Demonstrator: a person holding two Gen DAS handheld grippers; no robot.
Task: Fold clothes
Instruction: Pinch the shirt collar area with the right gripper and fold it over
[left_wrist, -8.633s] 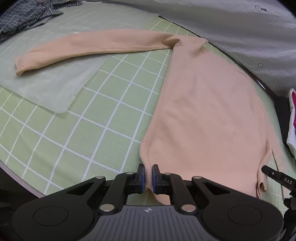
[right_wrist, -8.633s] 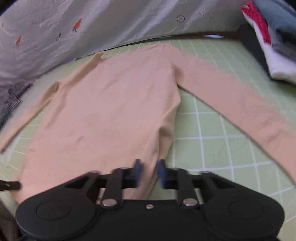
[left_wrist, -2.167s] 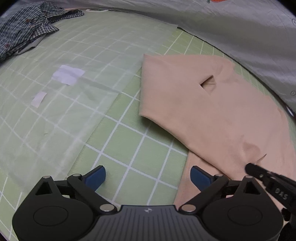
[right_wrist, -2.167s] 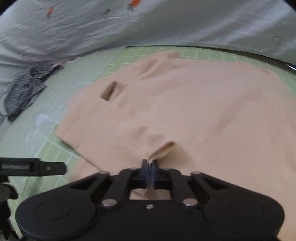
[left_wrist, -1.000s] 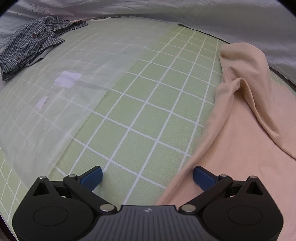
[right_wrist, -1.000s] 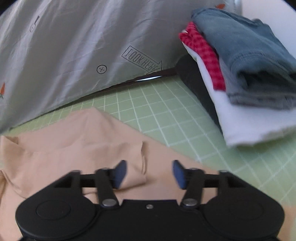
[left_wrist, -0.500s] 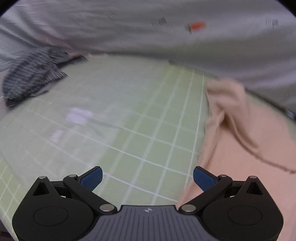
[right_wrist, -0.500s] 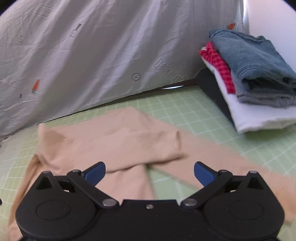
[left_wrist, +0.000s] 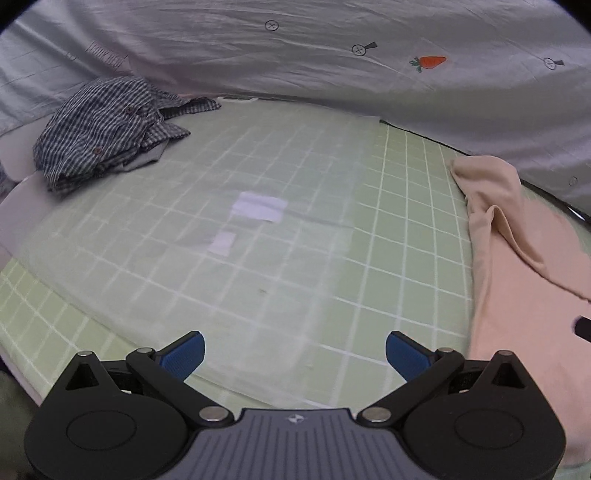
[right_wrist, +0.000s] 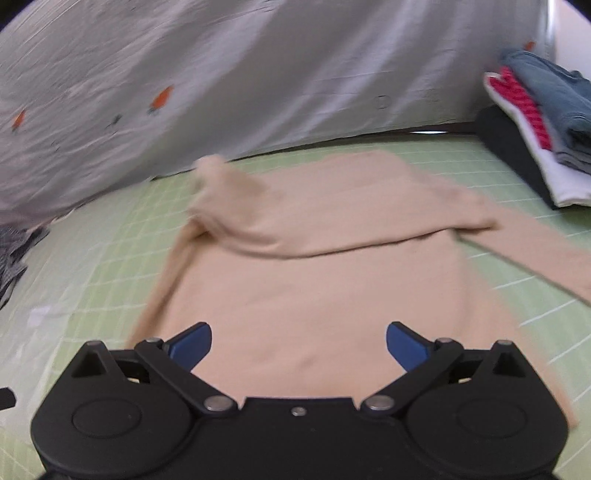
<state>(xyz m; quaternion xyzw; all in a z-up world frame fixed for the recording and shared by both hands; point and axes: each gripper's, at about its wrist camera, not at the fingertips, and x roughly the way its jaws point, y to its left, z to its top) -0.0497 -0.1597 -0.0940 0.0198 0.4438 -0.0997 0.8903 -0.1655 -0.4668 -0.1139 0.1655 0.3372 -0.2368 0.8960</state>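
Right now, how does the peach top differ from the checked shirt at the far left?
The peach top is plain and spread mostly flat on the green grid mat, with part folded across it; the checked shirt is dark-patterned and lies crumpled in a heap. The peach top lies near the open right gripper; the checked shirt sits at the mat's far edge. Neither is finished folding, and neither is held.

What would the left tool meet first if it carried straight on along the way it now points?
Most likely the bare green grid mat: the open left tool aims down at it, with nothing between. The peach top lies off to the side. Depth is uncertain.
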